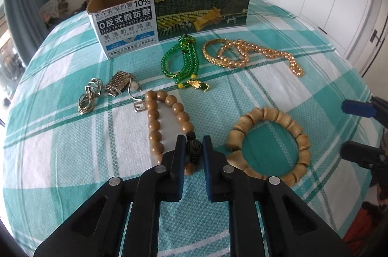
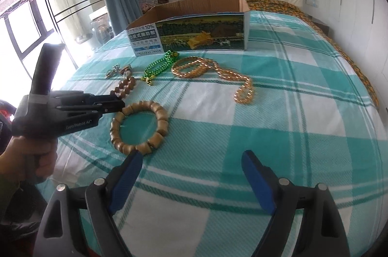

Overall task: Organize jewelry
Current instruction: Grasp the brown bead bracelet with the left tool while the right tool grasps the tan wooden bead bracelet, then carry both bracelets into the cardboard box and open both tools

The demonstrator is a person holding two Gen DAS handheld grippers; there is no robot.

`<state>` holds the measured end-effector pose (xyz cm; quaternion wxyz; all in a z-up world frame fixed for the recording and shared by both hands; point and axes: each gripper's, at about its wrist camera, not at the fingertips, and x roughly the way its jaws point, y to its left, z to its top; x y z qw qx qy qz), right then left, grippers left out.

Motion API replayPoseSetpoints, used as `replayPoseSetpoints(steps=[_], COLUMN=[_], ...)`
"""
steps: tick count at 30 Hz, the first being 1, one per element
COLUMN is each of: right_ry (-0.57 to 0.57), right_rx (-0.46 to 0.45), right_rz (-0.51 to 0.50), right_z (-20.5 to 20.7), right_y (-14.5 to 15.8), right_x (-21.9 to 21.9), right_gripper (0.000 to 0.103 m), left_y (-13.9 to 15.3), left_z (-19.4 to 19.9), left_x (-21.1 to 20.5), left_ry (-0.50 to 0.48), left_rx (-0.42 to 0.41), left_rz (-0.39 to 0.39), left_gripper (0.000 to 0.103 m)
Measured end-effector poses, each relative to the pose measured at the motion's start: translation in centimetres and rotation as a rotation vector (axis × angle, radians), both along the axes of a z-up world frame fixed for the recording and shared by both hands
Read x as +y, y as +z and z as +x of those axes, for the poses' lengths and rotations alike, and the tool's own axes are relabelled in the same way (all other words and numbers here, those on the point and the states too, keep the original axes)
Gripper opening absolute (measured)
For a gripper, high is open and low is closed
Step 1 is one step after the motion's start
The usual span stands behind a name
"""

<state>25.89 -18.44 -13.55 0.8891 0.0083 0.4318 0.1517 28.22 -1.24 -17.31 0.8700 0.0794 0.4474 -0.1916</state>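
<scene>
We pinch the dark bead of the brown bracelet while our other gripper hangs spread.

In the left wrist view our left gripper [image 1: 193,143] angles down at lower centre, pads pressed on the dark bead [image 1: 194,147] at the near end of the brown bracelet [image 1: 167,121], whose long axis runs up the frame toward the box [image 1: 167,14]. In the right wrist view our hand [image 2: 36,160] at lower left grips the handle, fingers pointing right. Our right gripper [image 2: 191,157] tilts down over the bed [image 2: 291,123], spread with nothing between the pads, its left pad just beside the pale bracelet [image 2: 139,127] at centre.
</scene>
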Motion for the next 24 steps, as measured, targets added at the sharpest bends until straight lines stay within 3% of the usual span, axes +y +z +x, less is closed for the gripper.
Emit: replayPoseSetpoints(steps=[3,5,8,9,10,17,24], right_ry=[0.056,0.087,0.129,0.138,0.145,0.123,0.126], right_rx=[0.034,0.051,0.032,0.029,0.041,-0.012,-0.100], right_rz=[-0.018,-0.051,-0.141,-0.164,-0.153,0.001,-0.006], right_z=[2.8,4.1,4.7,4.6,4.7,3.8,3.4], right_y=[-0.8,-1.6,-2.2,-2.2,-1.9,4.1,10.1], right_x=[2.6,4.3,6.1,6.3,6.2,2.7,1.2], right_gripper=[0.066,0.063,0.041,0.020,0.015,0.015,0.015], left_y=[0.1,0.3,0.8,1.2,1.6,6.8,11.4], left_z=[-0.4,-0.6,-1.0,-1.2,-1.3,-2.0,-1.3], left_x=[0.6,1.1,2.1,2.4,2.8,4.7,5.8], left_ry=[0.023,0.041,0.061,0.066,0.069,0.088,0.105], left_rx=[0.006,0.015,0.024,0.024,0.023,-0.025,-0.054], left_rz=[-0.025,-0.046,-0.088,-0.101,-0.114,-0.233,-0.317], left_gripper=[0.012,0.012,0.012,0.012,0.012,0.012,0.012])
